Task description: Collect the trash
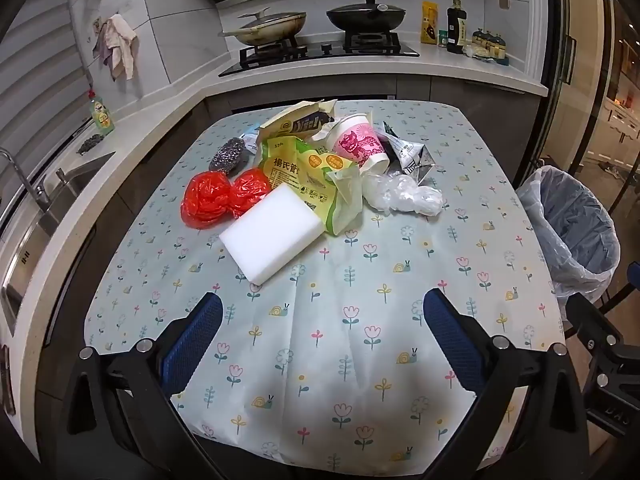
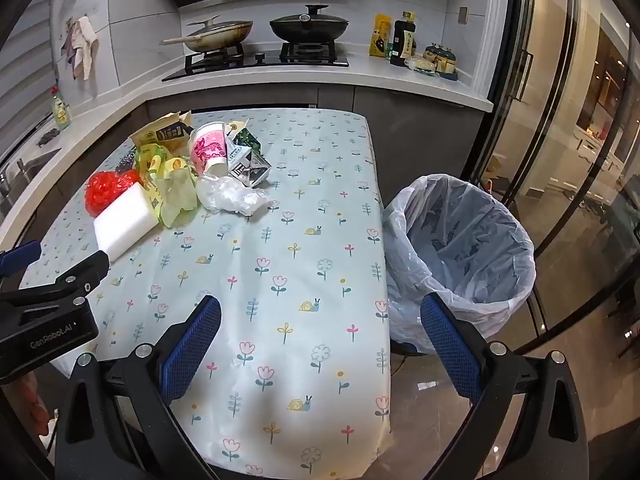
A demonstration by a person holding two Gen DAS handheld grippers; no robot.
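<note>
— Kitchen table (image 1: 360, 360) first: what's nearest?

— My left gripper (image 1: 322, 328) and right gripper (image 2: 320, 328), both spread wide, empty, above bare cloth.

— And the trash?

— Ahead, heaped at the far left. The white block (image 1: 272, 232) lies closest, long axis slanting away rightward, nearer my left. I count two red bags (image 1: 224, 198), one cup (image 1: 360, 144). One bin (image 2: 468, 240) stands right.

Floral-clothed table (image 1: 360, 360), white sponge block (image 1: 272, 232), red plastic bags (image 1: 218, 198), crumpled wrappers (image 1: 308, 168), pink cup (image 1: 360, 142)
</note>
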